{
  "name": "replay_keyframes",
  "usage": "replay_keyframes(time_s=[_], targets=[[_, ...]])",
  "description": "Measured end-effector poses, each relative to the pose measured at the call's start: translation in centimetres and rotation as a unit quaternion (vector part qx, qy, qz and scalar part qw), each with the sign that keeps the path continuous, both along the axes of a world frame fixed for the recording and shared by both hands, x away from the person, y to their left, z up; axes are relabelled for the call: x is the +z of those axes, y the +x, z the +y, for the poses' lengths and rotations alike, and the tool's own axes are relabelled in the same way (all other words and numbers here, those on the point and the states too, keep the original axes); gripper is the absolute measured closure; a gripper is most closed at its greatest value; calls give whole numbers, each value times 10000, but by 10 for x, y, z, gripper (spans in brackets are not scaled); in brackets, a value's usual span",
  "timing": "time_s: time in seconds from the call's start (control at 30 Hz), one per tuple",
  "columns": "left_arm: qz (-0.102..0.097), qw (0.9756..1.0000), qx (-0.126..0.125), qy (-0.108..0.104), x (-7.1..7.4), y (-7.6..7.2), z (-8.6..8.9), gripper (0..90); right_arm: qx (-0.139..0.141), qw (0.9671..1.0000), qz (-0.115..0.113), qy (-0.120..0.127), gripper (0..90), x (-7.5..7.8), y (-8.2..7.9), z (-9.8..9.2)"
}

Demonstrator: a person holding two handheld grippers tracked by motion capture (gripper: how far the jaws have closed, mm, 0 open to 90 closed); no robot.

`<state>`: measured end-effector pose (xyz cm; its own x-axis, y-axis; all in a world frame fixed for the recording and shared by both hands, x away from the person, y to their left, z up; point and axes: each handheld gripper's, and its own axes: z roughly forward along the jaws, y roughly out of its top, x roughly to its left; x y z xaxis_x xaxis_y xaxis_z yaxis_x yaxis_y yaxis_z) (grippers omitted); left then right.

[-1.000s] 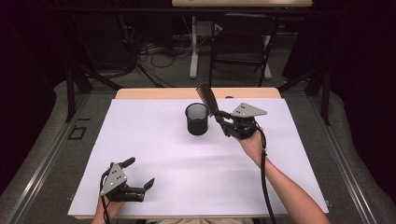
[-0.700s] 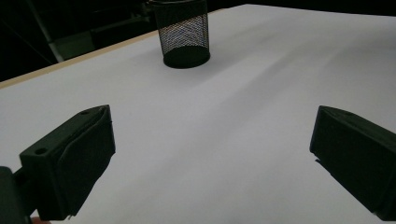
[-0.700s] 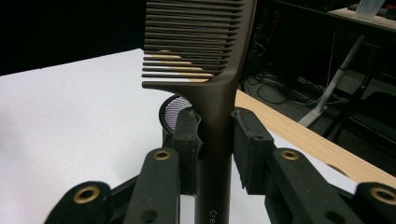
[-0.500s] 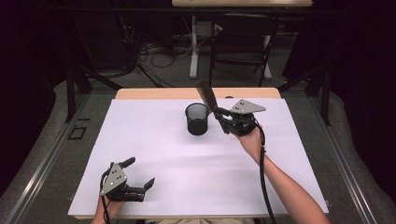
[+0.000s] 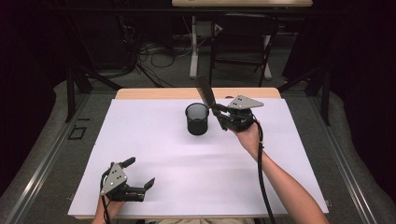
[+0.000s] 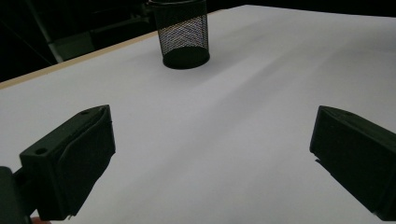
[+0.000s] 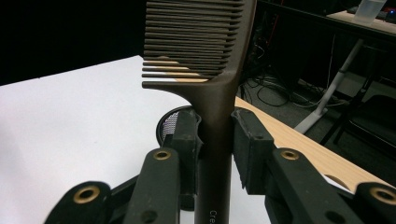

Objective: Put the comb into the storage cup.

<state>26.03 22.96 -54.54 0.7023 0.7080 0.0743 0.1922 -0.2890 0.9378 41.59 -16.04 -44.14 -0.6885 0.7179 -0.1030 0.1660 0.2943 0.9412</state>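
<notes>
Brown plastic comb [image 7: 205, 70] — handle clamped between the jaws of the right gripper [image 5: 223, 117], toothed end rising up and away, just beside and above the rim of the black wire-mesh pen cup [image 5: 197, 119]. Cup upright on the white table cover [image 5: 187, 172], towards the far edge. Left gripper [image 5: 140, 179] — at the near edge, jaws spread wide, nothing between them.
</notes>
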Motion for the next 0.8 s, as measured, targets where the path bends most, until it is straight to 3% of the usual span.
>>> replay_keyframes(time_s=[0.8], targets=[[-4,10000,3,-12,0,0,0,2,-57,10000,-52,40,725,14,13,9]])
